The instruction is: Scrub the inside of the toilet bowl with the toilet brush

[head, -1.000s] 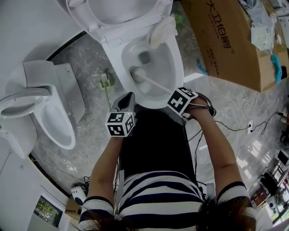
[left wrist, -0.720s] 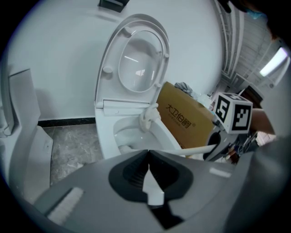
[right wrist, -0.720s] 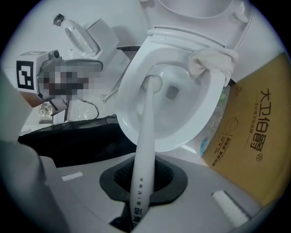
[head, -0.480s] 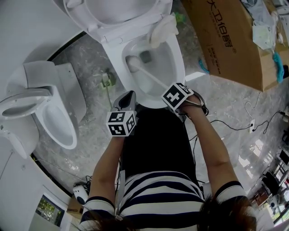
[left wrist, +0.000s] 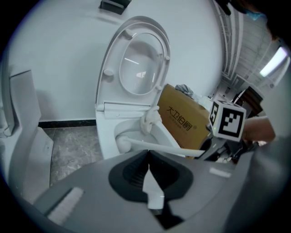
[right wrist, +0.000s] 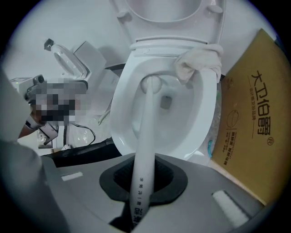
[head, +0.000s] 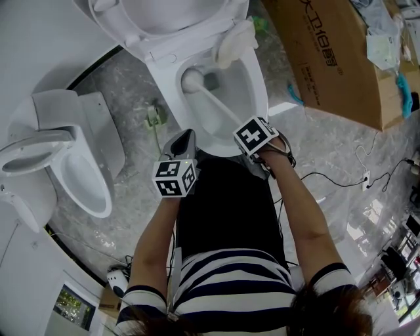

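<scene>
The white toilet bowl (head: pixel 252 98) stands open, its lid and seat (head: pixel 164 16) raised. My right gripper (head: pixel 252 141) is shut on the toilet brush's white handle (right wrist: pixel 143 159), which runs between its jaws into the bowl. The round brush head (head: pixel 192 80) presses against the bowl's far left inner wall, close to the back, also seen as the brush head (right wrist: pixel 151 84) in the right gripper view. A pale cloth (head: pixel 233 41) is draped over the bowl's back right rim. My left gripper (head: pixel 180 147) hovers at the bowl's near left edge, shut and holding nothing (left wrist: pixel 152 191).
A second white toilet (head: pixel 72 164) stands to the left. A large cardboard box (head: pixel 328 59) lies close to the bowl's right side. Cables (head: pixel 354 177) trail over the marble floor at right. A small green object (head: pixel 154 117) lies on the floor left of the bowl.
The brush head has slid from the bowl's near left part up the left wall toward the back. My right gripper followed, shifting left and nearer the bowl. The left gripper stayed put.
</scene>
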`<state>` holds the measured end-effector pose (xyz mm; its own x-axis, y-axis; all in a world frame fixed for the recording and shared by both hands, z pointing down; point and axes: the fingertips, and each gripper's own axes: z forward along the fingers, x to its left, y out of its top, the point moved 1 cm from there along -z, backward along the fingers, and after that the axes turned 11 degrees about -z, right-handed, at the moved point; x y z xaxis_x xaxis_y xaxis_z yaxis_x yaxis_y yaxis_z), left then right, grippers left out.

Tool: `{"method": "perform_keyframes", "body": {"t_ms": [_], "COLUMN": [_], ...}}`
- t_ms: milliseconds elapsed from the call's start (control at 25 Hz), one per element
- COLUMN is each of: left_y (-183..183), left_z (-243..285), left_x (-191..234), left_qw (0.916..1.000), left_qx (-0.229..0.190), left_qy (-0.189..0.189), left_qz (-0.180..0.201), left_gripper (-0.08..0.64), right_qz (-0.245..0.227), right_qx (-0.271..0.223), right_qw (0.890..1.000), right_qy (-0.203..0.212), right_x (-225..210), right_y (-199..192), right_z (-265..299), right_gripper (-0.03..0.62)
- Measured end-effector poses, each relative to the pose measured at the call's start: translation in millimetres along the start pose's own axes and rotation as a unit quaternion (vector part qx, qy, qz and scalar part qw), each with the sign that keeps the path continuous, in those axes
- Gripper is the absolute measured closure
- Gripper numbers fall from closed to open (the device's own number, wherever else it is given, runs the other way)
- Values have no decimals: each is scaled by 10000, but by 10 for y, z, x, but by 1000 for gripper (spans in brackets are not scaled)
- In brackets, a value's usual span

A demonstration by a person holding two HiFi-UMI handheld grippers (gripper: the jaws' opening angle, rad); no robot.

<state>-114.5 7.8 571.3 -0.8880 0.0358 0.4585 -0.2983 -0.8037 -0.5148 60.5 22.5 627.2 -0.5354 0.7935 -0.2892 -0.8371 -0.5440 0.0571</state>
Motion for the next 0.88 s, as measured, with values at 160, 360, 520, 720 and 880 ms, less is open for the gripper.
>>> {"method": "perform_keyframes", "body": {"t_ms": [160,360,520,720,880], "left_y": [58,94,101,132,172], "left_z": [-8,-28,-61,-147,-255], "left_x": [41,61,40,4,-11], "left_qw": [9999,9996,9997,9997,9998], "left_qx": [-114,-186,-181,-196,-191], "left_qy": [59,114,89,56,78], "left_qz": [-61,-161,-149,-111,-85], "left_gripper": [560,560,560,560,560], "right_qz": [484,962,1115,1119,1189], "right_qx": [-160,-380,-466,-479,-532], "right_qw": [9986,9943,9920,9919,9906], "right_qy": [148,256,365,369,406], "right_x": [44,62,154,252,338], "right_y": [-25,-12,-36,-164,-299], "right_z": [48,59,60,19,-20], "right_gripper": [557,557,557,557,557]}}
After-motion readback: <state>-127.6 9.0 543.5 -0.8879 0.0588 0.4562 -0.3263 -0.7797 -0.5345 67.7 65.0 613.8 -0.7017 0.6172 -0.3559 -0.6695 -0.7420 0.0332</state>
